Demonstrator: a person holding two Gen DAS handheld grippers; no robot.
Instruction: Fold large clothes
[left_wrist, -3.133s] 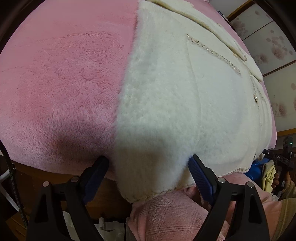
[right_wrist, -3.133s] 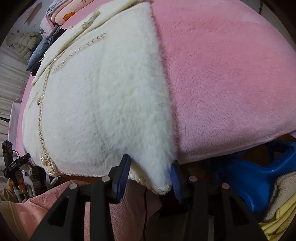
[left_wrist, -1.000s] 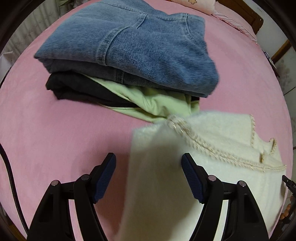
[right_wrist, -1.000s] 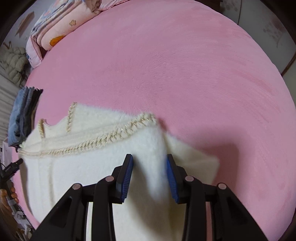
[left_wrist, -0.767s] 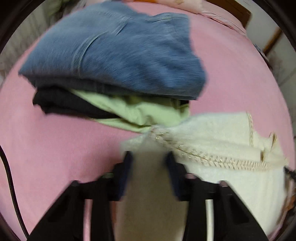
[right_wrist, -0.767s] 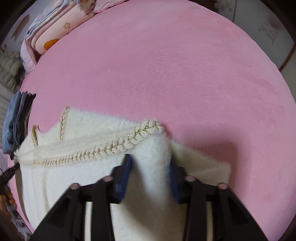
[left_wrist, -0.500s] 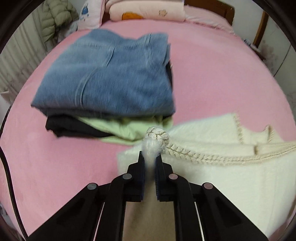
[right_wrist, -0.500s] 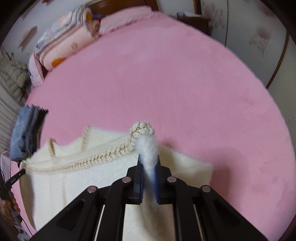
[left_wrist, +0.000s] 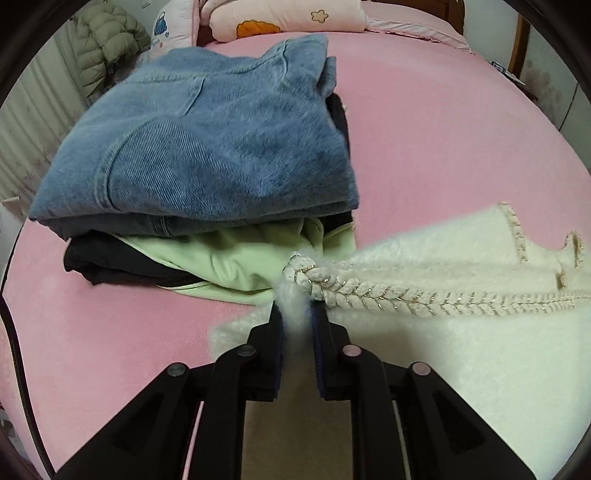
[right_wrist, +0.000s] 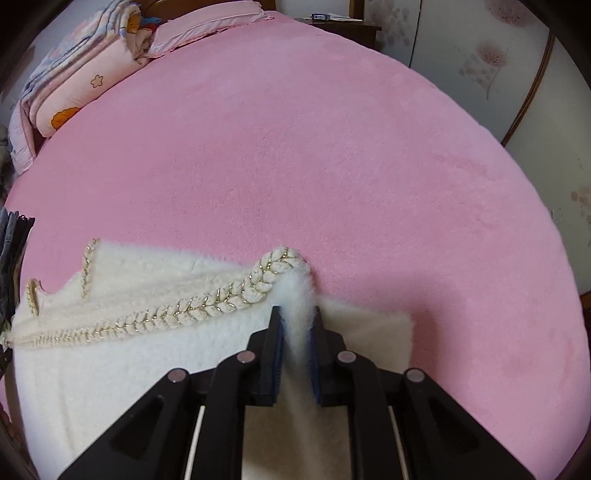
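One fluffy white braid-trimmed garment (left_wrist: 461, 369) on pink bed cover (right_wrist: 332, 166); three folded clothes (left_wrist: 207, 147) stacked far left. Left gripper (left_wrist: 297, 321) and right gripper (right_wrist: 297, 325) pinched narrowly on garment corners, jaws opening.

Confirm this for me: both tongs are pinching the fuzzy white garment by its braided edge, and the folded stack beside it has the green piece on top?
Not quite. In the left wrist view the stack's top piece is the blue jeans; the green garment lies beneath. Left tongs and right tongs both pinch the white garment.

Left tongs (left_wrist: 297, 314) opening, pinching white garment (left_wrist: 461, 354) corner.
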